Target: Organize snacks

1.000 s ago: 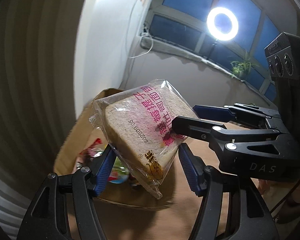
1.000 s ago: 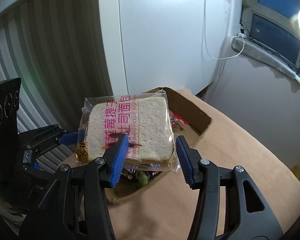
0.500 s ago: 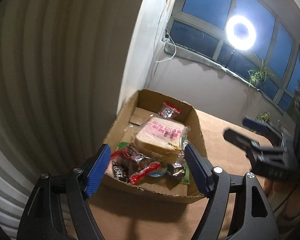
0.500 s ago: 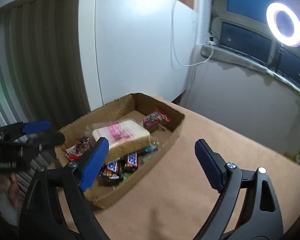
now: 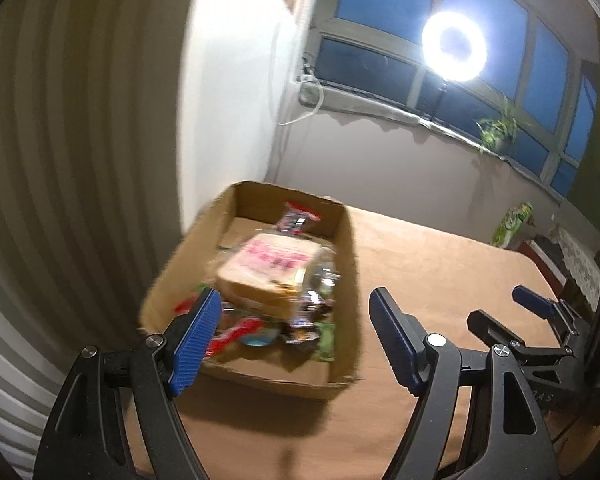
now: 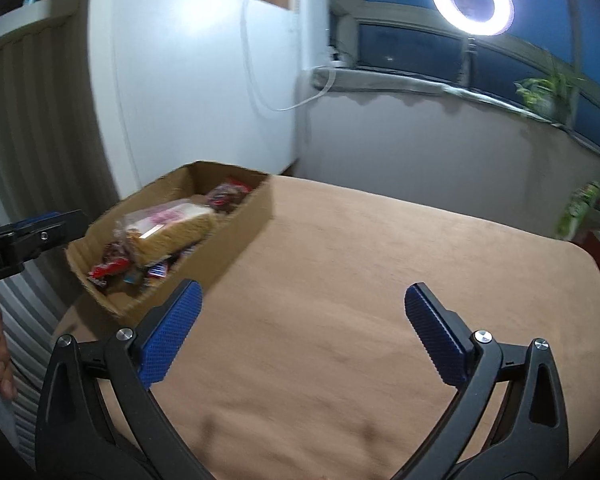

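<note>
A cardboard box [image 5: 346, 272] [image 6: 240, 228] stands at the table's far left corner and holds several wrapped snacks. A bagged slice of bread with pink print [image 5: 270, 266] [image 6: 172, 226] lies on top of them. A red snack packet [image 5: 298, 218] [image 6: 228, 192] sits at the box's far end. My left gripper [image 5: 294, 338] is open and empty, just in front of the box. My right gripper [image 6: 300, 330] is open and empty, over bare table to the right of the box; it also shows in the left wrist view [image 5: 512, 312].
The tan table [image 6: 380, 280] stretches right of the box. A green packet [image 5: 512, 224] [image 6: 580, 210] stands at its far right edge. A white wall, a ribbed radiator and a window sill with a ring light lie behind.
The bread was held up between both grippers a second ago. It now lies in the box. Both grippers have opened and pulled back, the right one moving off to the right.
</note>
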Demonstrator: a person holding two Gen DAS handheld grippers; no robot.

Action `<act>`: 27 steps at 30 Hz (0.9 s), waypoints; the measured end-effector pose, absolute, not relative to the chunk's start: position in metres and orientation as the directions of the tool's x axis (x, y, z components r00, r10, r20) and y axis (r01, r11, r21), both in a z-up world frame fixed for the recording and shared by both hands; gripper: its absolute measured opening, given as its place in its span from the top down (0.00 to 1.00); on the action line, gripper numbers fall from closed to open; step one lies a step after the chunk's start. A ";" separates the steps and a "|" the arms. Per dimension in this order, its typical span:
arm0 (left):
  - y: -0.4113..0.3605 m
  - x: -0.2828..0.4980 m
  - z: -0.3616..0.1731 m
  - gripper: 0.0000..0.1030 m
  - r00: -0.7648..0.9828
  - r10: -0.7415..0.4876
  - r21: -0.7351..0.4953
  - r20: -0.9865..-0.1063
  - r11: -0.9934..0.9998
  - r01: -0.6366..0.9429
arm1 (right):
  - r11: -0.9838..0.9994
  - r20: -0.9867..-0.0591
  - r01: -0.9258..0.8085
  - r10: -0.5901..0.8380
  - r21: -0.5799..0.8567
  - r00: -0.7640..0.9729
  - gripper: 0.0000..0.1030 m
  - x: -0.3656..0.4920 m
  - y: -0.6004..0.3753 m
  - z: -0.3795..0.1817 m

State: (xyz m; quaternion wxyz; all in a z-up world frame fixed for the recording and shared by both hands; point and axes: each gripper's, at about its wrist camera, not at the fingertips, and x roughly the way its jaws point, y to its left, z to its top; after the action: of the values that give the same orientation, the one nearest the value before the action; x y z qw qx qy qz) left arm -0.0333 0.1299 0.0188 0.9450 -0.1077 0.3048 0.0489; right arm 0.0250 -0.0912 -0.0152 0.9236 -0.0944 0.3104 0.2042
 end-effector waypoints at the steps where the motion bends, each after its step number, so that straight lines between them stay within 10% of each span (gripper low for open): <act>1: 0.122 -0.033 0.021 0.26 0.812 0.021 -0.165 -0.584 0.976 -0.144 | 0.907 -0.604 -0.417 0.300 -0.060 0.739 0.00 0.023 -0.101 -0.012; 27: -0.037 -0.028 0.056 0.22 0.837 -0.056 -0.019 -0.545 0.998 0.054 | 0.986 -0.516 -0.161 0.113 -0.049 0.849 0.00 -0.005 -0.272 0.043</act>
State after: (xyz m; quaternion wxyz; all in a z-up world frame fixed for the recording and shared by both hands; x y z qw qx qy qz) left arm -0.0284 -0.0366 0.0557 0.9583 -0.0017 0.2845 -0.0286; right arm -0.0046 -0.2719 0.0430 0.9605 -0.0453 0.2650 0.0715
